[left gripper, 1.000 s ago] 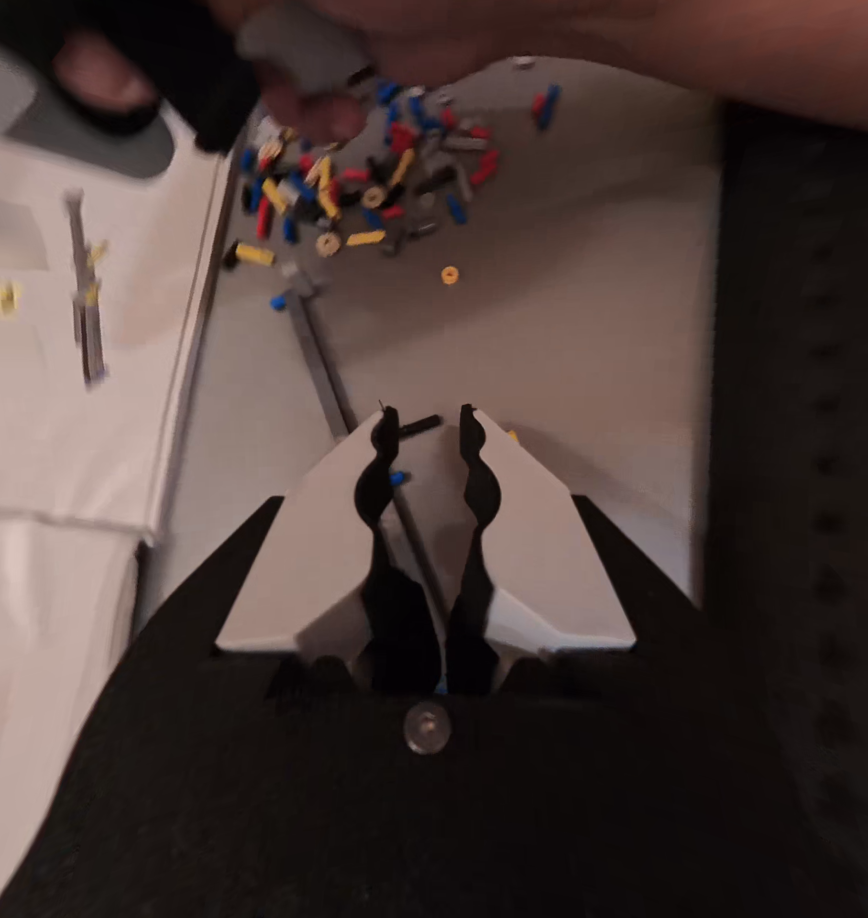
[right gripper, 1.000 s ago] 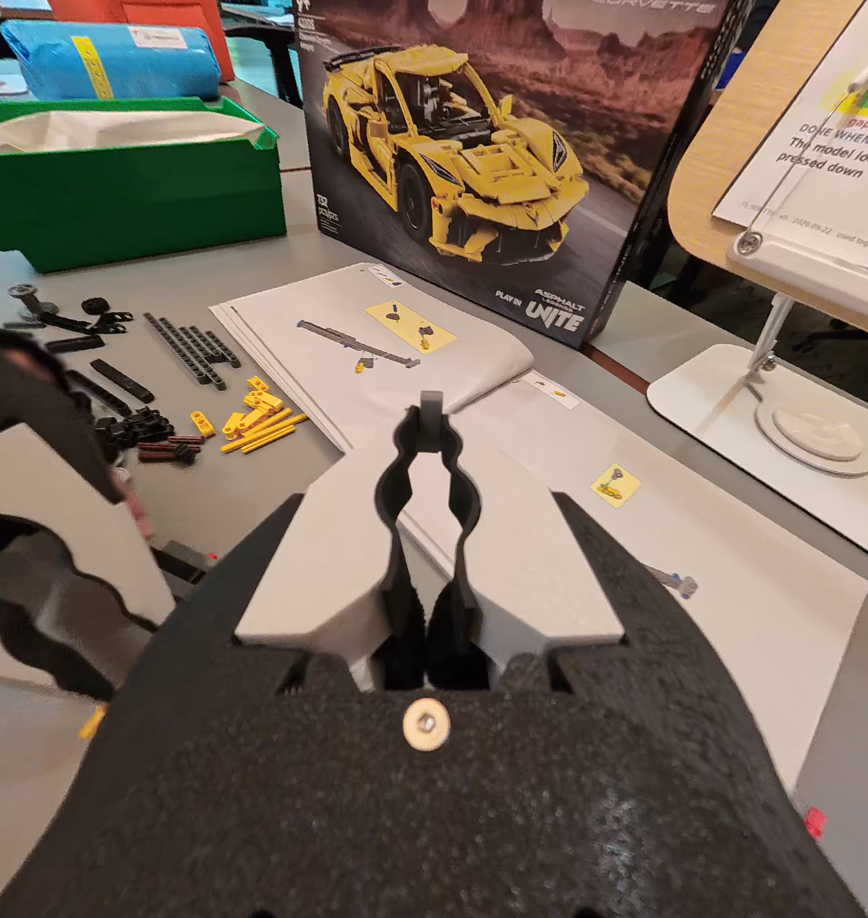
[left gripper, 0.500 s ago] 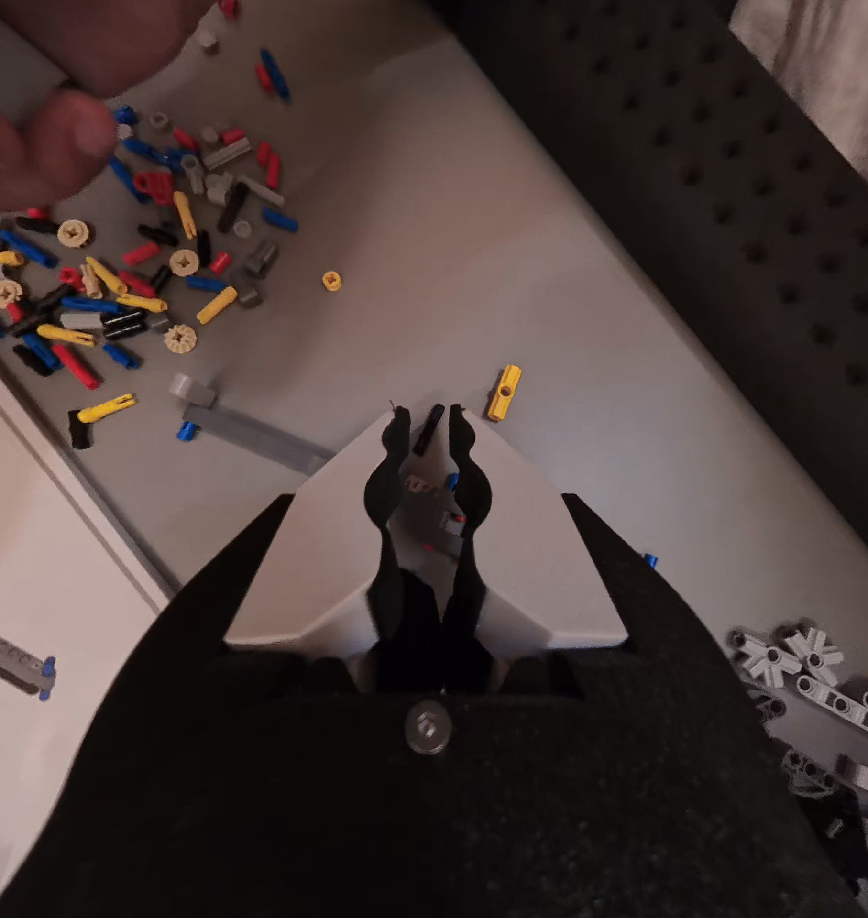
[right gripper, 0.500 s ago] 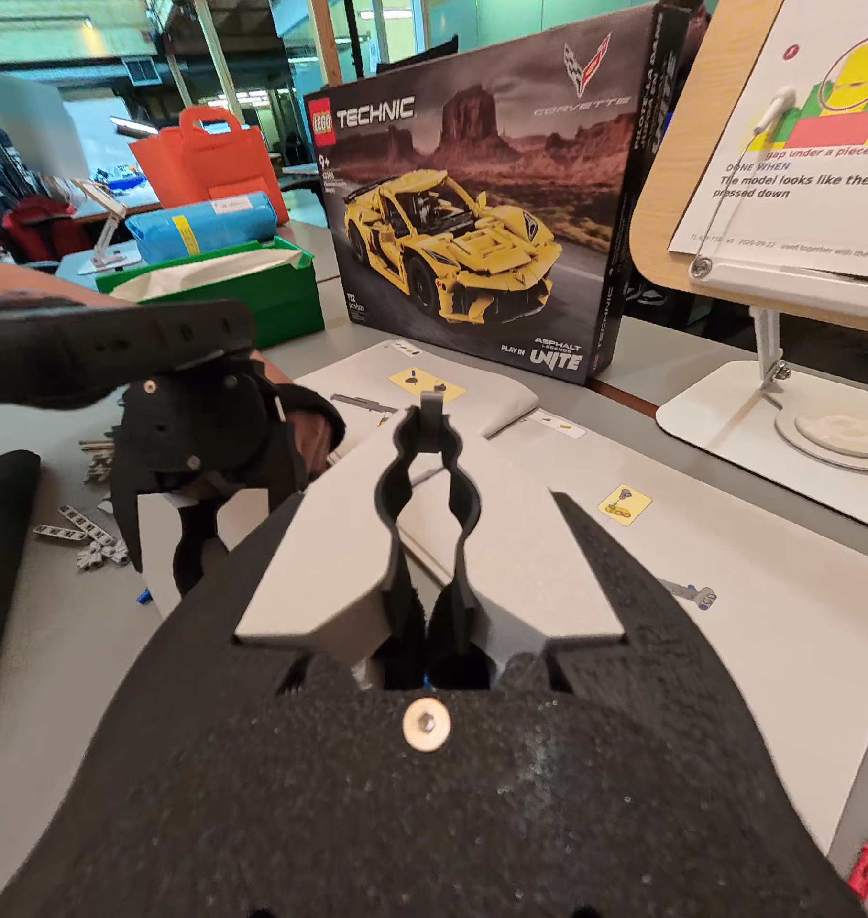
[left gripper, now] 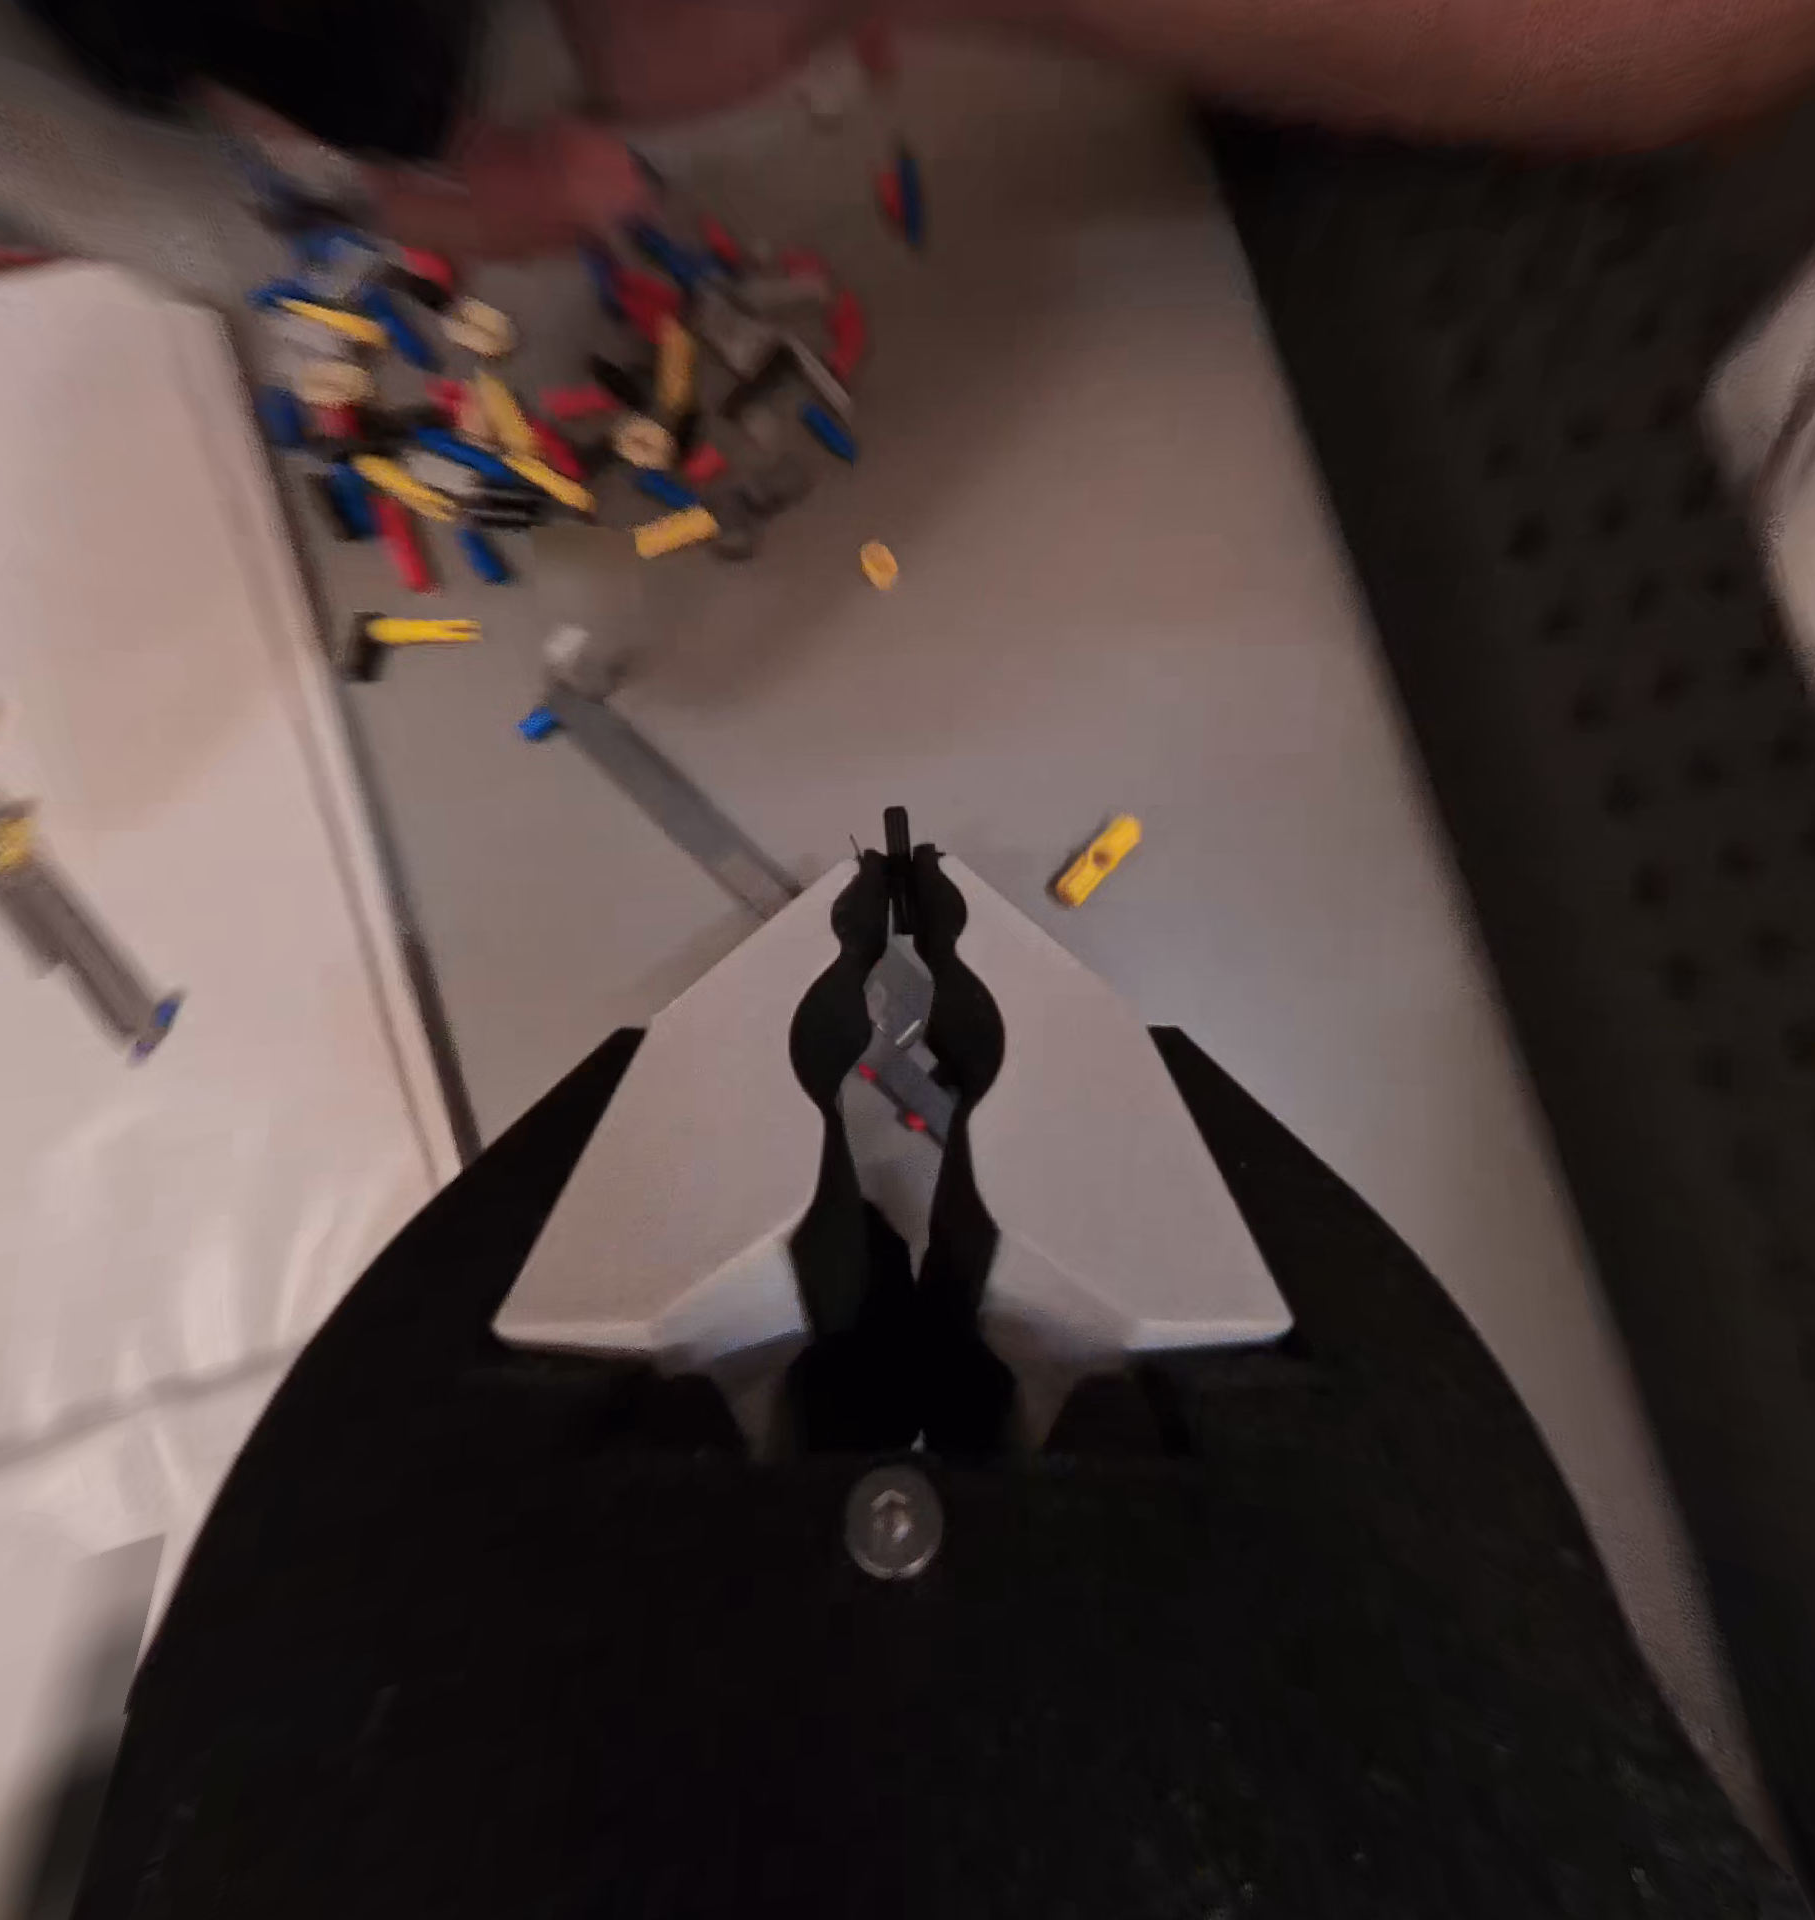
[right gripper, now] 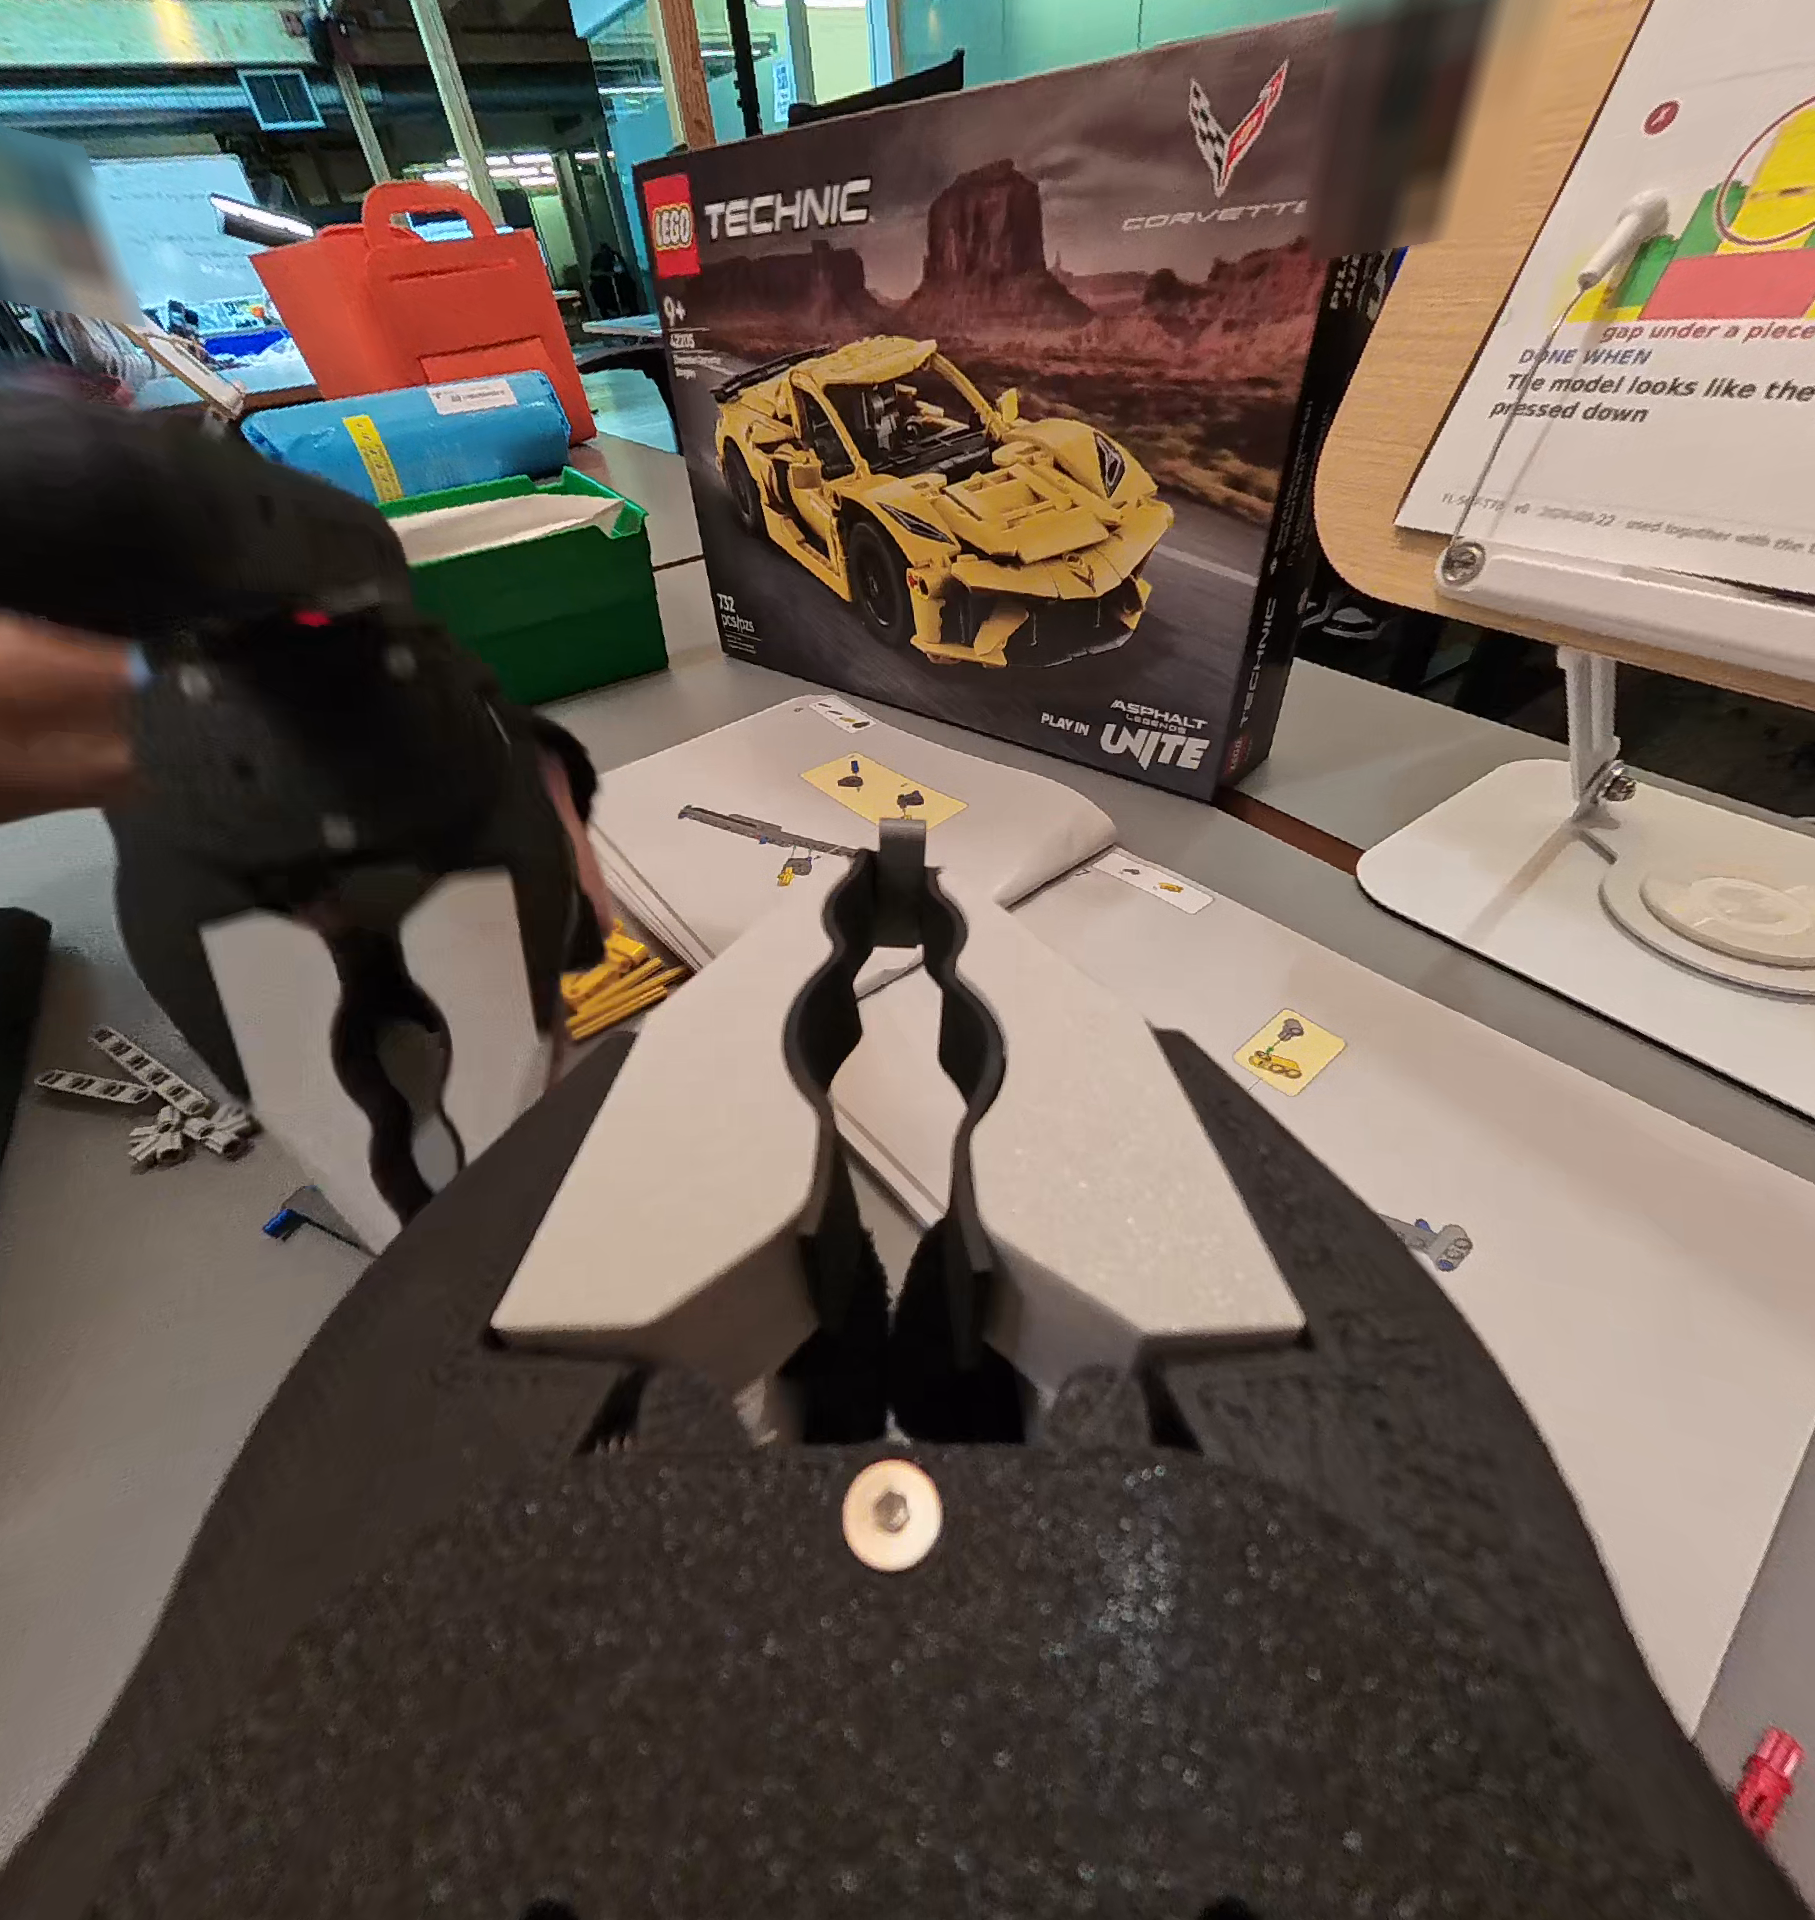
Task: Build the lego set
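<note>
My left gripper is shut on a small black pin that sticks out past the tips, above a long grey beam on the grey table. A yellow connector lies just right of the tips. A pile of small coloured pins lies farther off, blurred. My right gripper is shut on a small grey piece and is held above the open instruction booklet. The left gripper also shows in the right wrist view, pointing down at the table.
The set's box stands behind the booklet. A white stand with a clipped sheet is at the right. A green bin and an orange bag are at the back left. Grey beams and yellow pieces lie left. A black mat borders the table. Spacing between my two grippers at the tips: around 15 cm. From my left tips it is roughly 6 cm to the yellow connector; from my right, 20 cm.
The left gripper closed on the black pin and swung its view back over the grey beam. The right gripper stayed shut on its grey piece and barely moved.
</note>
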A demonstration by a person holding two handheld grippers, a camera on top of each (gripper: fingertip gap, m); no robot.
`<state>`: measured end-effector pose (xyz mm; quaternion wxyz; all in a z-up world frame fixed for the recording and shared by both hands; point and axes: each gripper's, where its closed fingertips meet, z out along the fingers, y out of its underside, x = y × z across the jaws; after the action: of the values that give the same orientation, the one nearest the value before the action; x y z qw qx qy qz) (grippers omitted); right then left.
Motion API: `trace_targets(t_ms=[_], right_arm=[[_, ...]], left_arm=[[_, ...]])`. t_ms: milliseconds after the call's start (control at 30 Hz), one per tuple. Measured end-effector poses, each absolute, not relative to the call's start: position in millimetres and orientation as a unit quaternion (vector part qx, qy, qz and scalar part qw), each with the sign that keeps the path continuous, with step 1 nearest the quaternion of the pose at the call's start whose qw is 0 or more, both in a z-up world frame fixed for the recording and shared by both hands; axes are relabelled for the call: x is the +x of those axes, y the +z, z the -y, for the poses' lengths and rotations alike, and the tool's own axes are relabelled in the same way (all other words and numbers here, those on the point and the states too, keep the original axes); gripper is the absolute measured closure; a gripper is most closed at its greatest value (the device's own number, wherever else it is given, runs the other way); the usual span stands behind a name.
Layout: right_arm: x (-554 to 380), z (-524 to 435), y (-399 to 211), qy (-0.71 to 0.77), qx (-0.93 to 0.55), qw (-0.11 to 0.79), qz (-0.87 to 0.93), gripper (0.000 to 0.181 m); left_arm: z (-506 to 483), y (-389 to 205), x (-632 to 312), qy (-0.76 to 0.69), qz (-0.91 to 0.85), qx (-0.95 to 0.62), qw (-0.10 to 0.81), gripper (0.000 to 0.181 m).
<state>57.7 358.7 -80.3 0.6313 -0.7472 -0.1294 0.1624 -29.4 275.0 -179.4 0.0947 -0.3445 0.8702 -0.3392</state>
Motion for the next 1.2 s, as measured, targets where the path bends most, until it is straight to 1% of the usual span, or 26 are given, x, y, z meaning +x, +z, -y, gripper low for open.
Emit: trace_targets(t_ms=[67,100,233,367,400,500,667,800,867,1000,1133,1200], right_arm=[[51.2,-359.4,-82.6,0.156,-0.751,0.626,0.141,0.174],[46.3,-360.2,-84.1,0.150,-0.753,0.623,0.150,0.174],[14.7,-364.0,-92.8,0.155,-0.755,0.609,0.186,0.174],[-20.8,-368.6,-101.9,0.218,-0.761,0.582,0.188,0.174],[-26.1,-370.0,-104.7,0.224,-0.762,0.578,0.187,0.174],[-35.4,-373.0,-112.1,0.208,-0.768,0.572,0.201,0.174],[-50.7,-371.3,-104.9,0.189,-0.741,0.599,0.237,0.174],[-58.4,-368.2,-102.4,0.210,-0.727,0.605,0.248,0.174],[-62.4,-366.8,-99.3,0.233,-0.721,0.606,0.243,0.174],[-70.0,-362.4,-95.6,0.308,-0.717,0.585,0.220,0.174],[-80.1,-350.1,-87.9,0.413,-0.700,0.544,0.208,0.174],[-85.5,-340.0,-79.7,0.470,-0.679,0.524,0.210,0.175]], left_arm=[[-289.1,-146.9,-30.8,-0.398,-0.795,-0.431,0.152,0.179],[-303.3,-133.9,-32.9,-0.412,-0.750,-0.477,0.198,0.179],[-350.5,-108.8,-67.3,-0.437,-0.560,-0.611,0.349,0.179],[-365.4,-104.3,-90.2,-0.431,-0.473,-0.627,0.444,0.179],[-364.5,-106.1,-90.9,-0.436,-0.466,-0.627,0.447,0.179],[-350.8,-103.4,-86.0,-0.514,-0.444,-0.622,0.390,0.178],[-346.6,-103.4,-83.3,-0.578,-0.416,-0.618,0.334,0.178],[-348.8,-96.0,-84.9,-0.638,-0.374,-0.607,0.292,0.178],[-353.8,-95.6,-86.9,-0.633,-0.368,-0.610,0.303,0.178],[-356.8,-88.2,-91.7,-0.595,-0.401,-0.595,0.361,0.178],[-357.6,-78.9,-95.4,-0.550,-0.438,-0.564,0.432,0.178],[-353.4,-72.6,-96.3,-0.550,-0.445,-0.544,0.451,0.178]])
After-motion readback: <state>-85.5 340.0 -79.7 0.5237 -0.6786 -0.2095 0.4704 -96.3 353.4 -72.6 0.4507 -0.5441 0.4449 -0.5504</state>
